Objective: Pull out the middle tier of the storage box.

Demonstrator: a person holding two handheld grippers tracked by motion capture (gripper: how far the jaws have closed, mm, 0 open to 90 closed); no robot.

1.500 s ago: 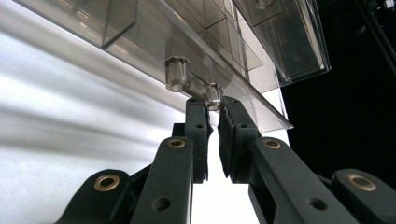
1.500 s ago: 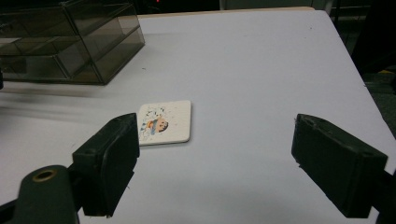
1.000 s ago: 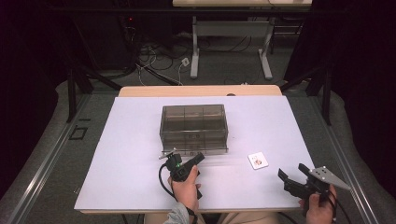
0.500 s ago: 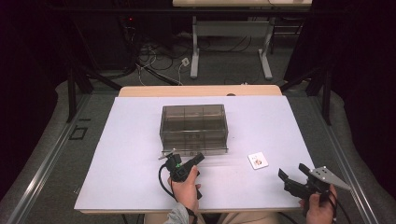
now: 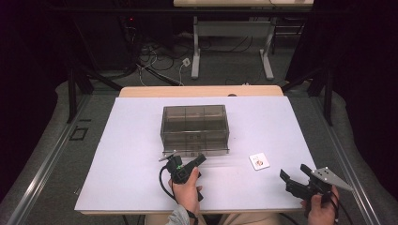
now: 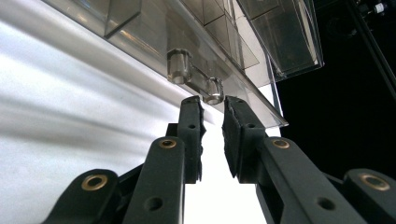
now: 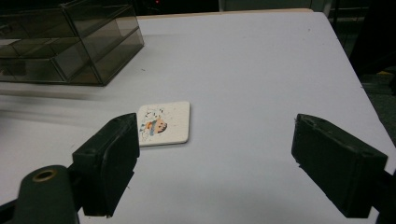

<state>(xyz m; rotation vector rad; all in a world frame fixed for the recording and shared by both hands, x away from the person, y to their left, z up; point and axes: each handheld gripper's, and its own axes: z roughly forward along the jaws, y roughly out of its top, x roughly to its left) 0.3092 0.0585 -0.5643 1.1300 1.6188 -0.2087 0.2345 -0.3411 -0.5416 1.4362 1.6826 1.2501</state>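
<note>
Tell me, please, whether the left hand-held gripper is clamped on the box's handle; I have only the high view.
Observer: No. In the left gripper view, the left hand-held gripper has just been opening its jaws. A narrow gap stands between them with nothing in it, and the clear handle sits just past their tips.
Operator: Thank you. Could you also tell me what is printed on the small white tile?
Observer: The right gripper view shows a little orange and blue cartoon figure on the tile, too small to make out further.
</note>
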